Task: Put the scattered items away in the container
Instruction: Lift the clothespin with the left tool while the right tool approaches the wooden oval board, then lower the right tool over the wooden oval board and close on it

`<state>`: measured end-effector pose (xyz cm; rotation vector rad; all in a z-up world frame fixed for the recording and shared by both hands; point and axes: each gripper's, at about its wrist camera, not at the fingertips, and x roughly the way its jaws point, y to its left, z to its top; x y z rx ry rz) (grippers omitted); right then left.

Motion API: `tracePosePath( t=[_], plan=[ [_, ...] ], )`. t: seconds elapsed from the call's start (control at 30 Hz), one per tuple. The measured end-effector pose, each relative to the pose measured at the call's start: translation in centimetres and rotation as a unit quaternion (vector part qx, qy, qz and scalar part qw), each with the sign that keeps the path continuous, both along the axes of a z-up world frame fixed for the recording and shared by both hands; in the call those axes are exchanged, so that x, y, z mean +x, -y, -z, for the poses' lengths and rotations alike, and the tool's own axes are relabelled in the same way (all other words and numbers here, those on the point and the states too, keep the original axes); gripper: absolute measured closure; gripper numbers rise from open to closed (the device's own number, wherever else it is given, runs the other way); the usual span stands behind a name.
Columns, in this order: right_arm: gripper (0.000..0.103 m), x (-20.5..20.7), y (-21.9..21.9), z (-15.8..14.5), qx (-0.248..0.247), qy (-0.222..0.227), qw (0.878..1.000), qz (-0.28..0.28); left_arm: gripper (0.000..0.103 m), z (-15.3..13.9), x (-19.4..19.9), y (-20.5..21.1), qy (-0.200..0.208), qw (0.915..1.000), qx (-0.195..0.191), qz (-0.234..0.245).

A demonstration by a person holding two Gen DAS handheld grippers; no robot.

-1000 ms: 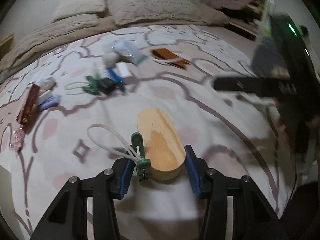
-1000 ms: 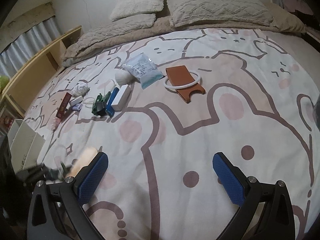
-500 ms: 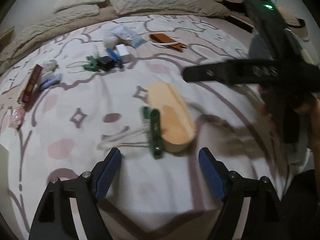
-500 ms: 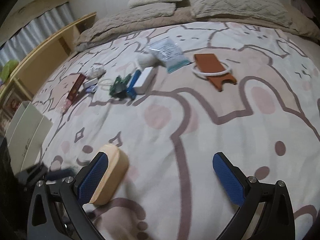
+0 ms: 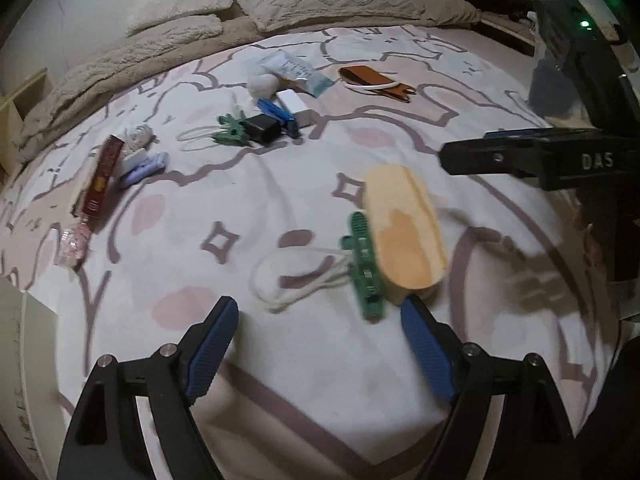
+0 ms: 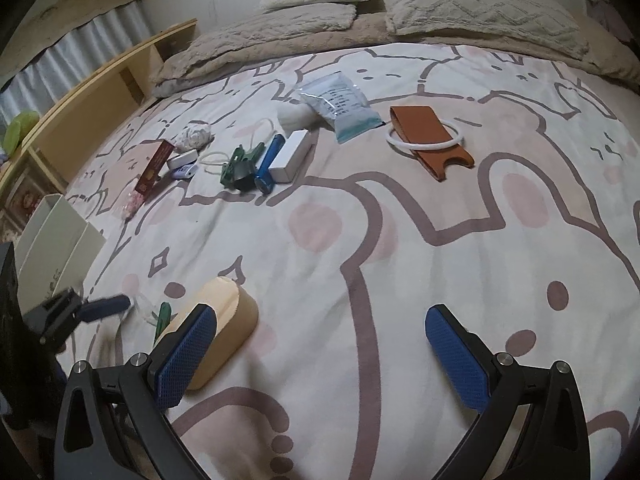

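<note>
My left gripper (image 5: 320, 344) jaws opening, empty, green clip (image 5: 365, 266) against wooden box (image 5: 404, 228) ahead, right gripper (image 6: 320, 354) spread wide, empty.

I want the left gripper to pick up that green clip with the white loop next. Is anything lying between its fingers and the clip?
Nothing visible does. The left gripper, jaws opening and empty, faces bare bedspread up to the green clip. The wooden oval piece lies against the clip's right side, not in front.

Beige pillows (image 6: 480, 4) lie at the head of the patterned bedspread (image 6: 440, 240), beside a wooden shelf (image 6: 100, 92).
</note>
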<state>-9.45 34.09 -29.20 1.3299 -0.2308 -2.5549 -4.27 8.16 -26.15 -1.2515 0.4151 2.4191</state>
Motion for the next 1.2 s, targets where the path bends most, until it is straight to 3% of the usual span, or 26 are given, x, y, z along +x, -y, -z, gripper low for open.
tracePosePath(
  t=[0.23,0.33,0.53,0.67,0.9,1.2],
  plan=[
    [0.0,0.1,0.4,0.0,0.007,0.001,1.0,-0.007,0.019,0.2,-1.3,0.7,0.009,0.9993,0.024,-0.026],
    [0.0,0.1,0.4,0.0,0.008,0.001,1.0,-0.005,0.019,0.5,-1.4,0.0,0.001,0.9996,0.013,-0.027],
    [0.0,0.2,-0.4,-0.5,0.006,-0.003,1.0,0.004,0.019,0.3,-0.5,-1.9,0.016,0.9975,0.063,0.027],
    [0.0,0.4,-0.9,-0.9,0.001,-0.006,1.0,0.0,0.019,0.9,-0.2,-3.9,0.005,0.9976,0.045,0.053],
    [0.0,1.8,0.9,-1.2,0.044,-0.007,0.992,-0.114,0.019,0.9,-1.2,-3.4,0.003,0.9978,0.051,0.043],
    [0.0,2.7,3.5,0.4,0.098,0.008,0.978,-0.186,0.019,0.6,-3.4,0.4,0.001,0.9977,0.053,-0.041]
  ],
)
